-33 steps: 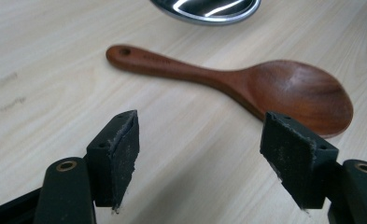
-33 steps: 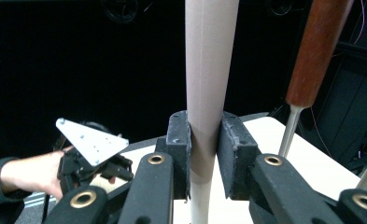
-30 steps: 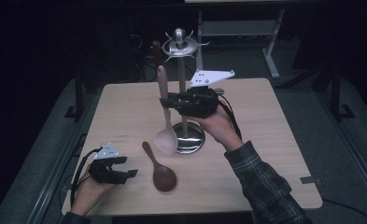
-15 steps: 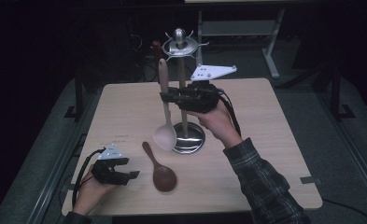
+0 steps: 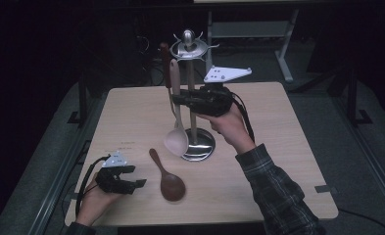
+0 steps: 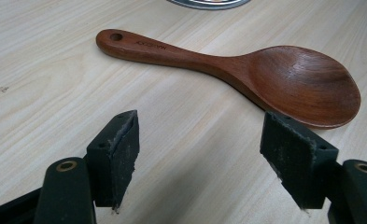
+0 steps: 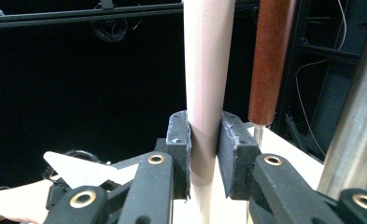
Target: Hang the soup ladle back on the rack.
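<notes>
At the near left corner of the pale wooden table [image 5: 131, 117], the person's left hand rests on the tabletop holding the left gripper [image 5: 131, 182], whose two black jaws stand wide apart with nothing between them. Just to its right lies a dark brown wooden rice spoon [image 5: 168, 177], flat on the table, its bowl toward the near edge and its handle pointing away; in the left gripper view this spoon [image 6: 246, 70] lies just beyond the open pads, not touching them. Farther back, near the table's centre, stands a shiny metal utensil stand [image 5: 194, 98] with a round base, an upright pole and hooks at the top. The right gripper [image 5: 174, 100], held up in the air to the left of the pole, is closed tightly on the handle of a pale beige ladle-like spoon [image 5: 176, 117], which hangs upright with its bowl low, next to the stand's base. In the right gripper view the pads [image 7: 179, 149] press both sides of the pale handle [image 7: 207, 88]. A reddish-brown handled utensil [image 7: 270, 60] hangs just beyond it. The risks seem these: the smooth tapered handle could slip down through the pads; the swinging bowl could knock the base; the handle top might miss its hook or bump the neighbouring utensil; a hard push could tip the stand.
</notes>
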Available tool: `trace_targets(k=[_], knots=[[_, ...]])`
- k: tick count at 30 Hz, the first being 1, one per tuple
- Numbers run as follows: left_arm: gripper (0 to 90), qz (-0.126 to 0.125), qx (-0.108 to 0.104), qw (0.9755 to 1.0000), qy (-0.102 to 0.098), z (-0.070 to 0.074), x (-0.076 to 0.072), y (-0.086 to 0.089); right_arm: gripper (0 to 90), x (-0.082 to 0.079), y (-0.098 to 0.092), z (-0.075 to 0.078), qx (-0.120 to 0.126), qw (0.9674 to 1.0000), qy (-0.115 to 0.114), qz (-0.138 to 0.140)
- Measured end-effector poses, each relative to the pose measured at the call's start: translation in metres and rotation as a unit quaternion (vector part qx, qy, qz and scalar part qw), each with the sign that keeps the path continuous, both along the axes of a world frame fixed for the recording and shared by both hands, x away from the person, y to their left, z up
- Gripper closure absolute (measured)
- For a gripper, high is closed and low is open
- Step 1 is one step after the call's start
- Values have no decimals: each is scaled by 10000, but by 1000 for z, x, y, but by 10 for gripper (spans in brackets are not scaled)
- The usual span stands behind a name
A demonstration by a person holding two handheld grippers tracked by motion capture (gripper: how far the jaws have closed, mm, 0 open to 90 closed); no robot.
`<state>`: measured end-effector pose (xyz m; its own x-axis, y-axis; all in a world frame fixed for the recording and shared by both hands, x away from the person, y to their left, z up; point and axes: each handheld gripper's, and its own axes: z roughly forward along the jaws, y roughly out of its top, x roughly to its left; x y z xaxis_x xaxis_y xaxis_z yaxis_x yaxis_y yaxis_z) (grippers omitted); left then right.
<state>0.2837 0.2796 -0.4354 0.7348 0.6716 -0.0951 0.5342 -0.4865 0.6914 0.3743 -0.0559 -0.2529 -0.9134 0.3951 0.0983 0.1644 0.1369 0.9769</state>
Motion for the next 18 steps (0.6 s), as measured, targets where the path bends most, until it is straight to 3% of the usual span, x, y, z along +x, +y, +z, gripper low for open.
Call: trace_targets(k=[14,15,18], knots=[[283,22,3,10000,4,0,0,1,731,3,-8,-6,78,9997,27,-234],[283,2,-2,10000,21,0,0,1,667,1,-9,-6,46,9997,-20,-257],[283,0,-58,9999,146,-1,1,2,625,-1,-12,-7,-41,9996,-71,-280]])
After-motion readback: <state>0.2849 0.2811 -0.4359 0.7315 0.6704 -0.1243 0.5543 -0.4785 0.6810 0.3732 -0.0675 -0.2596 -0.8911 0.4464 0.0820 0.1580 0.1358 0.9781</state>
